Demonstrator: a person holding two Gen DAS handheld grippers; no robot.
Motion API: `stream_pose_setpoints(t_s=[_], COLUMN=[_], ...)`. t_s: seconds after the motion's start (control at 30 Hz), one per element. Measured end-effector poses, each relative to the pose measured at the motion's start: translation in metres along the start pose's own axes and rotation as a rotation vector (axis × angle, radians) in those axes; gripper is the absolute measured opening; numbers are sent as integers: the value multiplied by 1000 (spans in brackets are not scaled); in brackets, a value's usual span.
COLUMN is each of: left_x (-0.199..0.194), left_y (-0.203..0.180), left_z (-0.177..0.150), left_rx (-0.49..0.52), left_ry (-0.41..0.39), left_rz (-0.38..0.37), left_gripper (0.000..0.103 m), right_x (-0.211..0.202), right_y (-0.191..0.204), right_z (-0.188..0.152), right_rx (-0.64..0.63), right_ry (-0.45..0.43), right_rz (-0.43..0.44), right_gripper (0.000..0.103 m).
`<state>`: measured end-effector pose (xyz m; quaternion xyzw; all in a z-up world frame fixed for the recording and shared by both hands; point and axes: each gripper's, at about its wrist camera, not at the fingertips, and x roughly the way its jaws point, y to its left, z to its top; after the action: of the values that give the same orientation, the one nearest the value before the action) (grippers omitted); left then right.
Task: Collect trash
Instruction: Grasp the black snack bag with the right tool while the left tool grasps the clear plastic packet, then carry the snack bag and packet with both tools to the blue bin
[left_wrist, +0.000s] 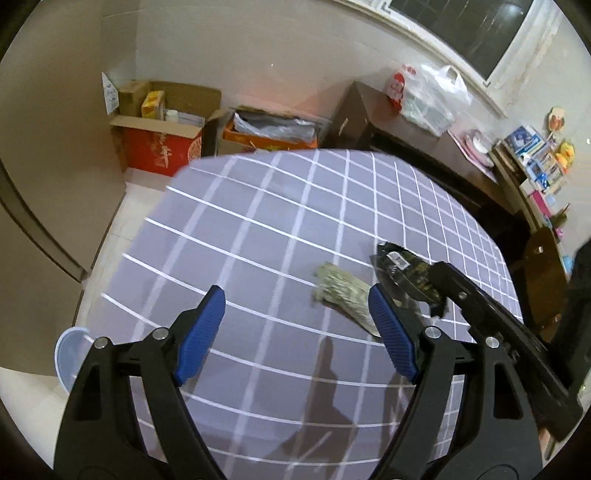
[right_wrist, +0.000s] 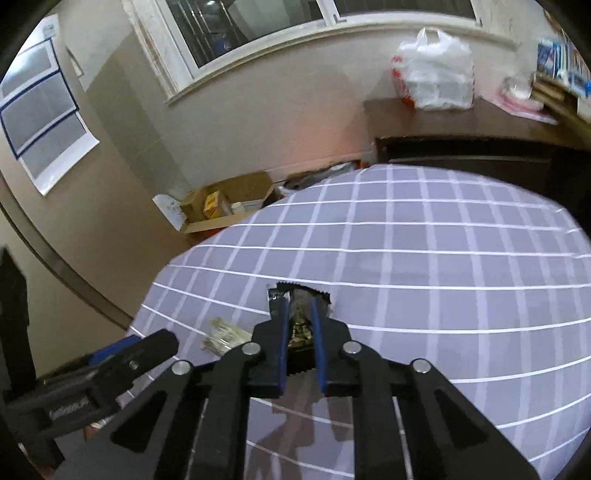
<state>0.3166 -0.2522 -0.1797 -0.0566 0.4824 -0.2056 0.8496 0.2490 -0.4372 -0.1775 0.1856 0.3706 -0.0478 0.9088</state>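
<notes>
Dark wrapper (right_wrist: 300, 325): middle covered by the right gripper (right_wrist: 299, 314) pads clamped on it; only serrated ends show. Print on it too small to read.
Green-grey wrapper (left_wrist: 341, 295): blurred; near corner hidden behind the left gripper (left_wrist: 297, 325) right pad. In the right wrist view, partly behind the right gripper's linkage.
Clear plastic lid (left_wrist: 68, 354): mostly hidden by the left gripper's arm, at the table (left_wrist: 258, 229) edge.
Cardboard boxes (left_wrist: 162, 122): lower parts cut off by the table; labels unreadable.
White plastic bag (right_wrist: 436, 74): contents indistinct.
Shelf items (left_wrist: 535, 155): too small, blurred.
</notes>
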Motion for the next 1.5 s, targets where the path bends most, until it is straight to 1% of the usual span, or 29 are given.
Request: stream_pose_setpoints(t_s=[0.1, 0.23, 0.3, 0.37, 0.43, 0.5, 0.57, 0.63, 0.67, 0.7, 0.73, 0.77, 0.8, 0.83, 0.87, 0.93, 1.0, 1.17, 1.2, 1.23, 1.37, 1.4, 1.5], left_x=[11, 27, 29, 33, 36, 39, 43, 43, 42, 41, 41, 40, 39, 38, 37, 35, 33, 22, 20, 17, 3, -3, -16], left_y=[-17, -27, -31, -35, -40, -46, -54, -56, -56, -57, -58, -60, -61, -61, -60, -53, -48, -38, -37, -34, -29, -27, -19], left_z=[-5, -8, -9, -10, -11, -12, -16, -17, -17, -17, -17, -18, -19, -19, -19, -17, -17, -26, -27, -28, -31, -31, -33], left_rx=[21, 36, 53, 59, 77, 116, 177, 188, 191, 205, 218, 229, 243, 247, 241, 214, 213, 219, 214, 204, 195, 189, 178], left_ry=[10, 19, -3, -14, -31, -39, -46, -62, -63, -67, -70, -72, -74, -75, -76, -80, -79, -80, -79, -79, -93, -99, -114], left_rz=[22, 81, 114, 129, 165, 200, 238, 232, 226, 214, 204, 196, 186, 182, 174, 134, 97, 27, 19, 1, -26, -35, -47], left_gripper=[79, 79, 79, 79, 79, 79, 78, 76, 74, 65, 54, 49, 42, 37, 36, 25, 19, 17, 16, 16, 16, 16, 16], right_x=[-6, -14, -18, -19, -18, -15, -13, -12, -11, -11, -11, -11, -10, -10, -10, -9, -8, 2, 3, 4, 5, 4, -1], right_y=[-10, -22, -27, -29, -30, -30, -31, -31, -30, -30, -30, -29, -29, -28, -27, -25, -19, -1, 1, 6, 19, 22, 28], right_z=[-6, -12, -14, -15, -17, -18, -19, -20, -20, -20, -20, -20, -21, -21, -22, -22, -22, -29, -29, -30, -34, -36, -39], right_rx=[-9, -13, -3, 3, 3, -1, 0, -4, -9, -12, -10, -9, -10, -14, -15, -21, -43, -141, -165, -187, -253, -257, -230], right_ry=[25, 25, 21, 20, 17, 21, 25, 27, 28, 28, 29, 29, 31, 34, 37, 40, 47, 82, 81, 82, 80, 77, 83], right_rz=[-1, -14, -7, 6, 2, 5, 2, 5, 3, 2, 3, 5, 1, -1, 2, 10, 10, -45, -62, -82, -122, -118, -61], right_gripper=[10, 10, 10, 12, 27, 36, 42, 50, 50, 50, 51, 51, 51, 52, 53, 56, 56, 56, 43, 38, 32, 30, 26])
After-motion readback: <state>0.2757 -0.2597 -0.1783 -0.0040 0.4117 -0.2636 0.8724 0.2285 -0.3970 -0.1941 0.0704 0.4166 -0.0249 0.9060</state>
